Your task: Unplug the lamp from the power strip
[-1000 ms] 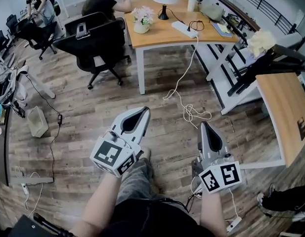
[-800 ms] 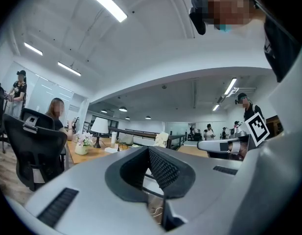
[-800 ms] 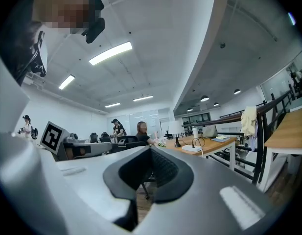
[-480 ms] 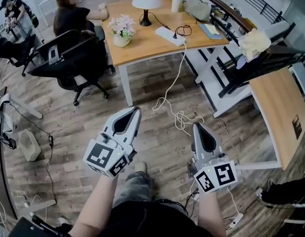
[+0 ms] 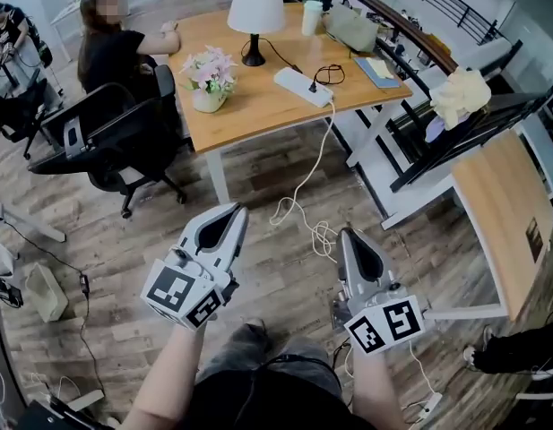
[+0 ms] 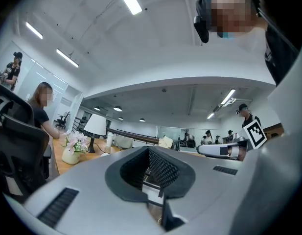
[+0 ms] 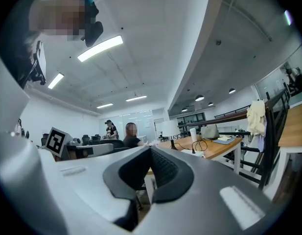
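Note:
A white-shaded lamp [image 5: 256, 12] stands at the far side of a wooden desk [image 5: 258, 106]. Its black cord runs to a white power strip [image 5: 303, 86] near the desk's front right edge. The strip's white cable [image 5: 305, 182] hangs to the floor and coils there. Both grippers are held level above the floor, well short of the desk. My left gripper [image 5: 236, 210] is shut and holds nothing. So is my right gripper [image 5: 348, 233]. The left gripper view shows its jaws [image 6: 150, 150] closed, with the lamp [image 6: 95, 126] far off. In the right gripper view, lamp [image 7: 170, 129] and strip [image 7: 195, 153] lie beyond the closed jaws [image 7: 151, 148].
A flower vase [image 5: 207, 74], a cup [image 5: 313, 16], a bag [image 5: 352, 27] and a book [image 5: 381, 67] share the desk. A person [image 5: 106, 47] sits at its left, by a black office chair [image 5: 97, 133]. A dark rack with cloth [image 5: 460, 92] and another table [image 5: 509, 213] stand at right.
Both grippers have been carried forward toward the desk, which now sits nearer and more central in the head view. Both stay shut and empty.

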